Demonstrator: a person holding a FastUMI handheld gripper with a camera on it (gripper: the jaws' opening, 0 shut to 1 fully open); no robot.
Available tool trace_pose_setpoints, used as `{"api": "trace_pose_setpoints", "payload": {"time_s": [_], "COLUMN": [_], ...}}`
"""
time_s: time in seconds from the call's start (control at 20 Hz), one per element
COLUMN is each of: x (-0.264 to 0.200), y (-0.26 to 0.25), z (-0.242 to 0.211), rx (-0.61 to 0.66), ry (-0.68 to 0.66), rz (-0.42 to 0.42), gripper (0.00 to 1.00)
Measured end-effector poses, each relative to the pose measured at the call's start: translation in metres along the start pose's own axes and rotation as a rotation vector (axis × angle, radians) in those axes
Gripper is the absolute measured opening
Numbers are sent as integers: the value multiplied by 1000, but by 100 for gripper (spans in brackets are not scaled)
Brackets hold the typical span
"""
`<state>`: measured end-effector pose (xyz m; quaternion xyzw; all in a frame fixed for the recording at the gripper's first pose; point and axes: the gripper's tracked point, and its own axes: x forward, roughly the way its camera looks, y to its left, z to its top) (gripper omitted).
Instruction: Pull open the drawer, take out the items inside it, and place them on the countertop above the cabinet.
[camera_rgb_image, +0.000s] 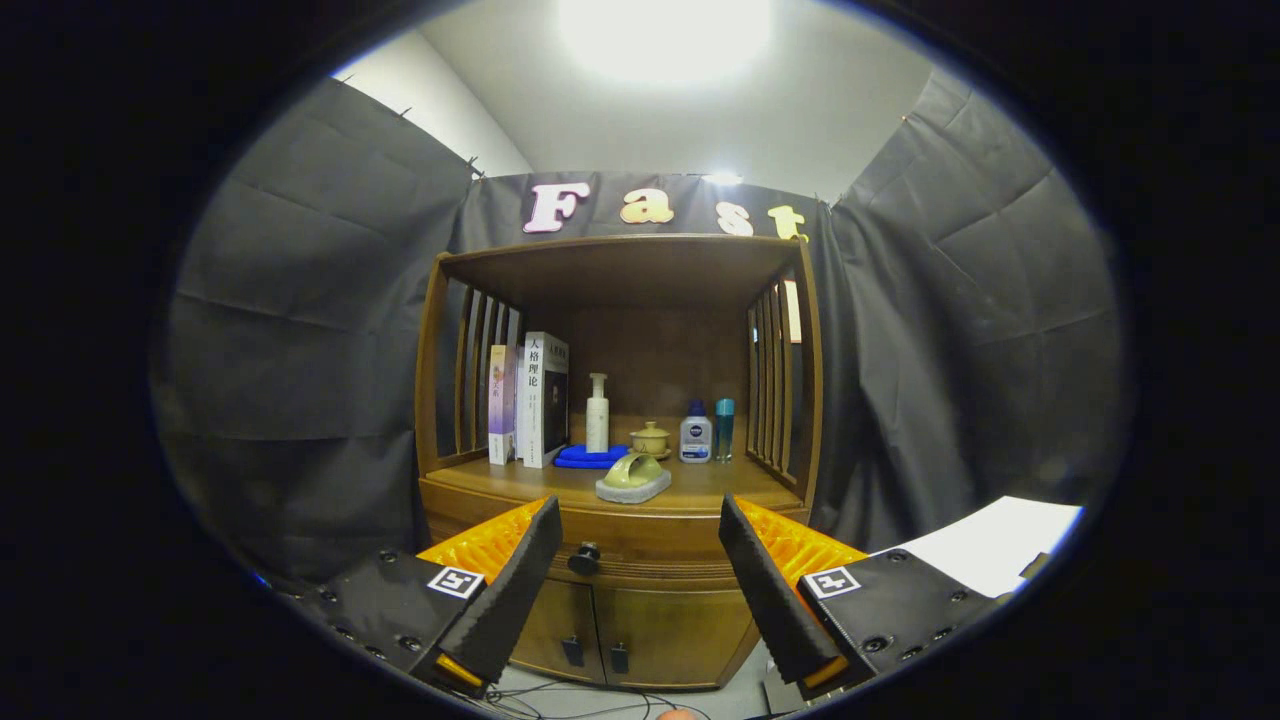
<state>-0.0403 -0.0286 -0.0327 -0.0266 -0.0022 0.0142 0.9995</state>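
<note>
A brown wooden cabinet (620, 520) stands at the centre of the frame, well ahead of the gripper (636, 560), with dark cloth walls on both sides and open air between it and the fingers. Its closed wooden drawer (640, 545) sits just below the countertop edge, and the drawer's round black knob (585, 558) shows in the gap between the fingers, nearer the left one. The jaws are spread wide and grip nothing. On the countertop (720, 490) a pale green ceramic piece on a grey stone base (634, 479) lies near the front edge, leaving bare wood on either side. Behind it stand upright books (530, 400), a white pump bottle (597, 412) on a folded blue cloth (590, 456), a small yellow lidded cup (650, 438), a white bottle with a blue cap (696, 432) and a slim teal bottle (724, 428). Two lower cabinet doors (620, 625) are shut at the bottom centre.
</note>
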Motion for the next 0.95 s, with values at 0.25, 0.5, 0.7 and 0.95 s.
{"api": "trace_pose_setpoints", "payload": {"time_s": [0.25, 0.5, 0.7, 0.95], "x": [1, 2, 2, 1], "y": [3, 7, 9, 7], "z": [1, -3, -5, 6], "rx": [15, 8, 5, 25], "ry": [-1, 14, 18, -11], "rz": [5, 13, 20, 19], "gripper": [100, 100, 100, 100]}}
